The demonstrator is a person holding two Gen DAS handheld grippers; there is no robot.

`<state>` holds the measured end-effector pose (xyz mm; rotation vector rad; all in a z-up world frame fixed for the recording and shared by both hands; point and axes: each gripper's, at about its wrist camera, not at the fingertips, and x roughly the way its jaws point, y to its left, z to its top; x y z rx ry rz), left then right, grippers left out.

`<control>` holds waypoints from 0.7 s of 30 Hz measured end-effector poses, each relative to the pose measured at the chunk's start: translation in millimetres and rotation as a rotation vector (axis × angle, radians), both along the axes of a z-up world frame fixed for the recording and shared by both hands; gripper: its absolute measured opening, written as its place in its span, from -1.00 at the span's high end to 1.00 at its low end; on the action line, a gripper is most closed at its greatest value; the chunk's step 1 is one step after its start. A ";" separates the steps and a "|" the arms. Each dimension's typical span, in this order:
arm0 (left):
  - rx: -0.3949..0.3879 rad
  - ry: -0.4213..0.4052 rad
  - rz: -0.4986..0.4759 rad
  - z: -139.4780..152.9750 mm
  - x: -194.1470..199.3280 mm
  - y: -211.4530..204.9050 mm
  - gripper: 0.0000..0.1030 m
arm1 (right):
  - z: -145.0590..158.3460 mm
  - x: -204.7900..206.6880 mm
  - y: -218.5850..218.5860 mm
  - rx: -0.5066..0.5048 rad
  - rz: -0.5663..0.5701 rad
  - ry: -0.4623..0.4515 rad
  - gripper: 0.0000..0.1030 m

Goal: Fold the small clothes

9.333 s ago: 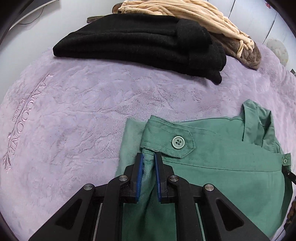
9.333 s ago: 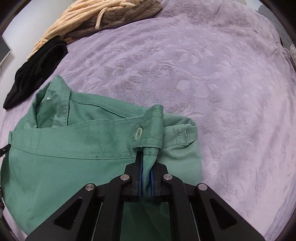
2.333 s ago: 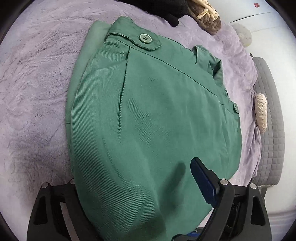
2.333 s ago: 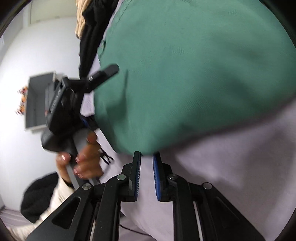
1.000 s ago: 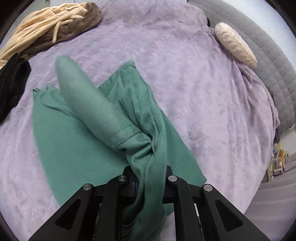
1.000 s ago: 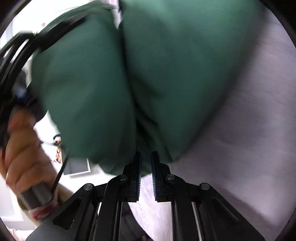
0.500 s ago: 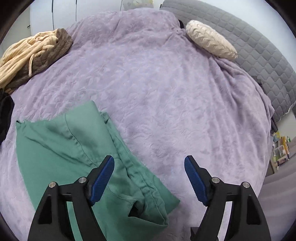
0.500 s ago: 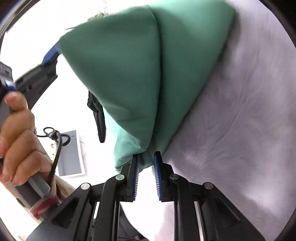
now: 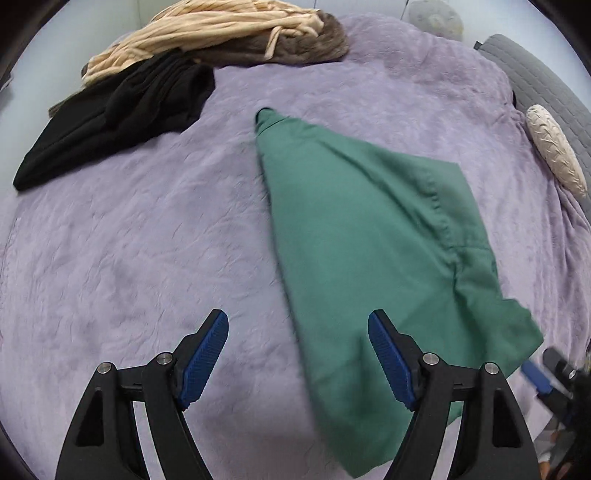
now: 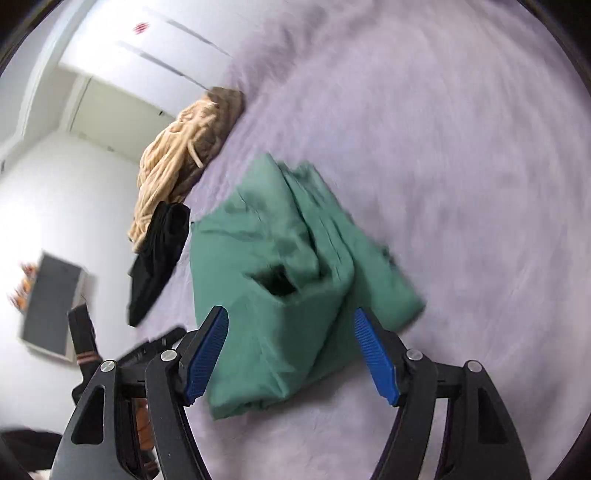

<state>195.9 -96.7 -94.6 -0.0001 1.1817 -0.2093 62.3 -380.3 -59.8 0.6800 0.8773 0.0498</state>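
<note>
Green twill lay loose on the purple blanket (image 9: 147, 229): the green garment (image 9: 369, 229) had just been let go by both tools. The left gripper (image 9: 297, 354) stood spread wide with nothing between its blue pads (image 9: 207, 354), hanging over bare blanket just beside the garment's near edge. The right gripper (image 10: 291, 350) was opening, its pads clear of the cloth, which lay below and beyond them (that view was smeared by motion, so fine detail was lost).

A second before, the left tool had been clamped on a twisted bunch of the fabric and the right had been nearly shut against it; half a second before, the left had already let go while the right still pinched a hanging corner. Much earlier, each tool had gripped one end of the waistband with the garment spread flat.

The garment now sat as a rough, narrowing wedge, rumpled with an open pocket of cloth showing in the right wrist view. It rested well apart from the black garment (image 9: 114, 110) and the beige knit (image 9: 207, 33) beyond it. The fold seemed laid but untidy; smoothing or another fold probably remained.
</note>
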 end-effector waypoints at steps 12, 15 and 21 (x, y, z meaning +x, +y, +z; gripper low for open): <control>-0.049 0.017 -0.007 -0.5 -28.7 5.3 -0.54 | -11.2 35.2 19.8 -0.193 0.185 0.160 0.91; -0.035 -0.005 -0.030 2.3 -29.2 1.2 -0.54 | -39.1 26.9 -4.3 -0.154 0.146 0.251 0.91; 0.033 0.046 -0.086 -38.3 -51.8 -13.9 -0.62 | -83.5 8.5 -30.7 0.018 0.085 0.335 0.85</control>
